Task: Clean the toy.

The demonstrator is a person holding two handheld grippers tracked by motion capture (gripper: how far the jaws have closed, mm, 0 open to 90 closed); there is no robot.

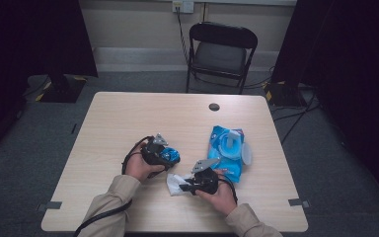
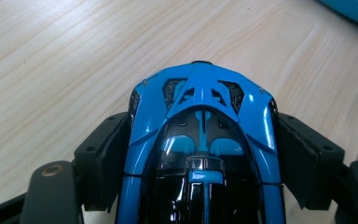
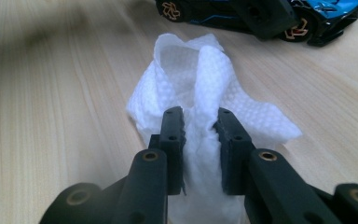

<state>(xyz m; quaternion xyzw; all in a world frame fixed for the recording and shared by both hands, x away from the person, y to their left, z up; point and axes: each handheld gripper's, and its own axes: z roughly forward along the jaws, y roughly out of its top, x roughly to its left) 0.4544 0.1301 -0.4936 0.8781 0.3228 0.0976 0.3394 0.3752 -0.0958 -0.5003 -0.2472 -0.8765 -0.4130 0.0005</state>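
A blue and black toy car (image 2: pixel 200 107) sits between the pads of my left gripper (image 2: pixel 205 158), which is shut on its two sides just above the table. In the high view the left gripper (image 1: pixel 164 154) and the car (image 1: pixel 170 156) are at the table's middle. My right gripper (image 3: pixel 199 119) is shut on a crumpled white wipe (image 3: pixel 200 70) that rests on the table. Seen from above, the right gripper (image 1: pixel 185 185) pinches the wipe (image 1: pixel 174 183) just in front of the car. In the right gripper view the car (image 3: pixel 328 9) lies beyond the wipe.
A blue pack of wipes (image 1: pixel 225 148) with its lid open lies right of the grippers; its corner (image 2: pixel 354 9) is near the car. The wooden table (image 1: pixel 128 118) has a round cable hole (image 1: pixel 214 106) at the back. A black folding chair (image 1: pixel 219 52) stands behind it.
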